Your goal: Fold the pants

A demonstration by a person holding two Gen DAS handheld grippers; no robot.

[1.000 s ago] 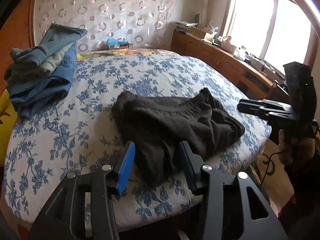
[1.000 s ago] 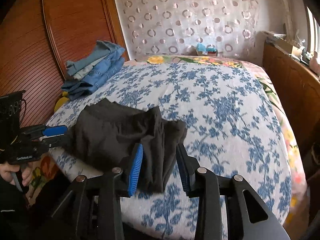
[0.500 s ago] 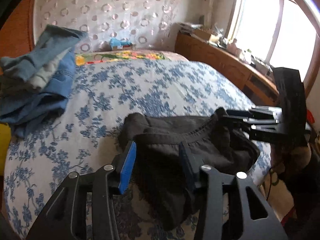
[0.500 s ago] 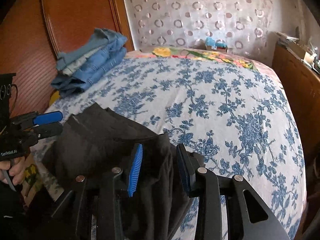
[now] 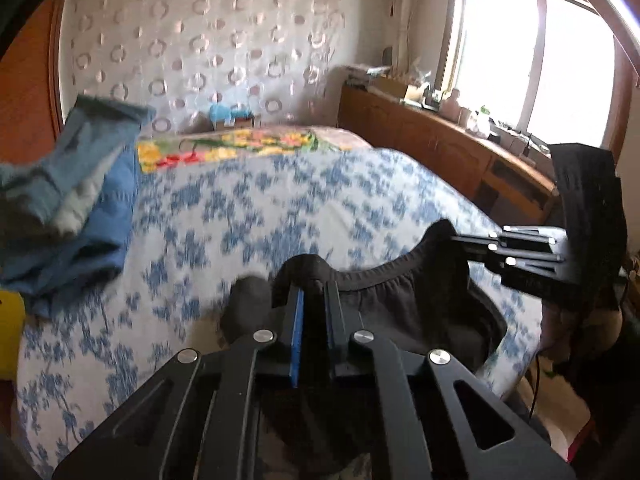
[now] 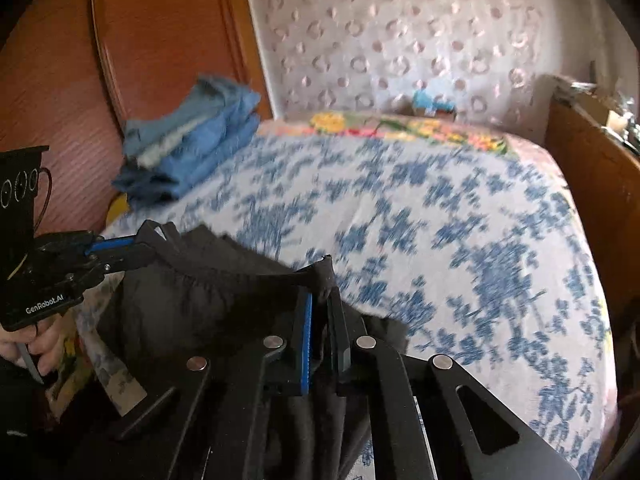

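Black pants [image 5: 404, 304] hang by their elastic waistband over the near edge of the bed. In the left wrist view my left gripper [image 5: 314, 294] has its jaws closing tight, pinching one end of the waistband. My right gripper [image 5: 460, 240] grips the other end at the right. In the right wrist view the right gripper [image 6: 320, 294] has its jaws closing on a corner of the pants [image 6: 208, 292]. There my left gripper [image 6: 146, 246] bites the far waistband corner at the left. The band is stretched between the two, and the legs drop out of sight below.
The bed [image 5: 280, 208] has a blue floral cover. A stack of folded blue jeans [image 5: 68, 208] lies at its left side by the wooden headboard [image 6: 160, 40]. A wooden cabinet [image 5: 440, 144] with clutter runs under the window on the right. A hand [image 6: 36, 344] holds the left gripper.
Both grippers went from open around the cloth to pinched on the waistband. The waistband has risen off the bed and stretched between them, and both views have shifted.
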